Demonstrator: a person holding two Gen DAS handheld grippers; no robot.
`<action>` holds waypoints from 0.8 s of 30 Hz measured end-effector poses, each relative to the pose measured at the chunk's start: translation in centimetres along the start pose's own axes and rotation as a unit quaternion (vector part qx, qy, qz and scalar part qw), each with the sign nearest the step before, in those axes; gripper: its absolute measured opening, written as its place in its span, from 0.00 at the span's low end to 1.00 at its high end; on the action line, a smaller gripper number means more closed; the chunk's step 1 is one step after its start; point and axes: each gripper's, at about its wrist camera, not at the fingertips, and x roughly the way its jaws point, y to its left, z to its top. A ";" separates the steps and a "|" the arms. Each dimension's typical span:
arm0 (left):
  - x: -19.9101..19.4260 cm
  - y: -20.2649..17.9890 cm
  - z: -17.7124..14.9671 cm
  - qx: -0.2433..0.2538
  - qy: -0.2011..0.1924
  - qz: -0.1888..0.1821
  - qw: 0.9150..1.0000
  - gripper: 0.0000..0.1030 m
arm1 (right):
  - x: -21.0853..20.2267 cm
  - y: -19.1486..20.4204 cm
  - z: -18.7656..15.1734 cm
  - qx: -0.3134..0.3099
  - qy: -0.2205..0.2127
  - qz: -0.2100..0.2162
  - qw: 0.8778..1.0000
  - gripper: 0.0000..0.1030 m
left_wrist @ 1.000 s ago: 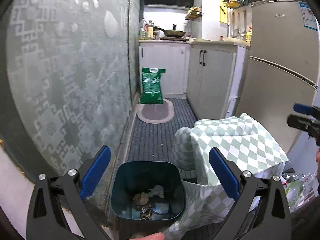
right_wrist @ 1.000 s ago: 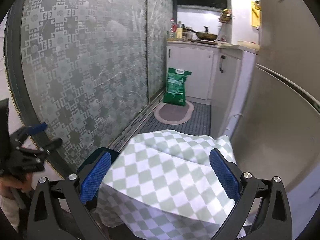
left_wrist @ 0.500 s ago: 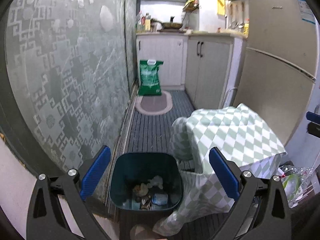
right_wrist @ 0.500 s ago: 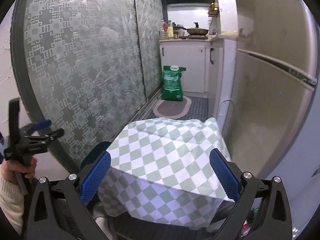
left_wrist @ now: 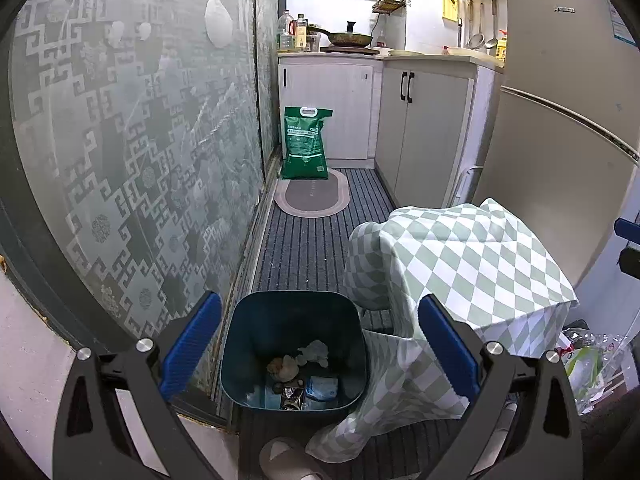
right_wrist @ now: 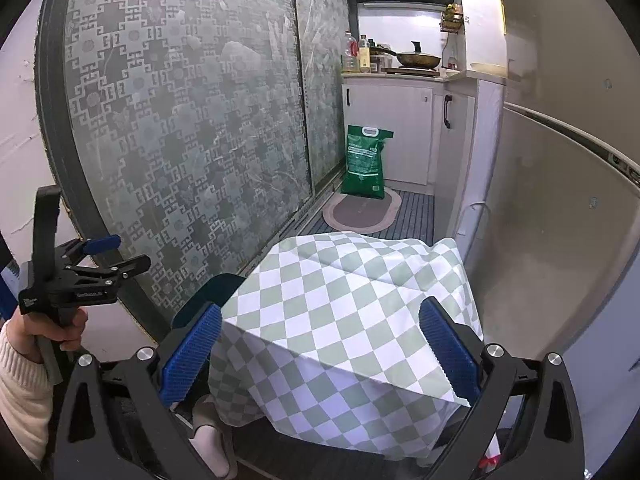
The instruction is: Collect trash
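Observation:
A dark blue trash bin (left_wrist: 294, 312) stands on the floor below my left gripper (left_wrist: 320, 340), which hangs open and empty above it. Crumpled paper, wrappers and other trash (left_wrist: 300, 376) lie at the bin's bottom. In the right wrist view only the bin's rim (right_wrist: 212, 286) shows, behind the left finger. My right gripper (right_wrist: 320, 344) is open and empty over a small table draped in a green-and-white checked cloth (right_wrist: 352, 312). A hand (right_wrist: 52, 326) holds the left gripper at the left of the right wrist view.
A patterned glass sliding door (left_wrist: 132, 152) runs along the left. A fridge (left_wrist: 560, 128) and white cabinets (left_wrist: 424, 128) line the right. A green sack (left_wrist: 305, 144) and oval mat (left_wrist: 312, 196) lie farther down the aisle. A slipper (left_wrist: 284, 460) and a plastic bag (left_wrist: 584, 364) are close by.
Both grippers have risen and drawn back, so the bin and checked cloth sit lower and smaller in view. Both stay open and empty.

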 end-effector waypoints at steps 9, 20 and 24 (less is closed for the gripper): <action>-0.4 -0.1 0.0 -0.004 -0.007 -0.001 1.000 0.97 | 0.1 -0.2 0.0 0.003 0.000 -0.002 1.000 0.97; -0.7 -0.1 0.2 -0.007 -0.010 -0.002 1.000 0.97 | 0.0 -0.2 0.0 0.004 -0.001 -0.004 1.000 0.97; -0.8 -0.1 0.3 -0.006 -0.009 -0.001 1.000 0.97 | -0.1 -0.2 0.0 0.003 -0.001 -0.002 1.000 0.97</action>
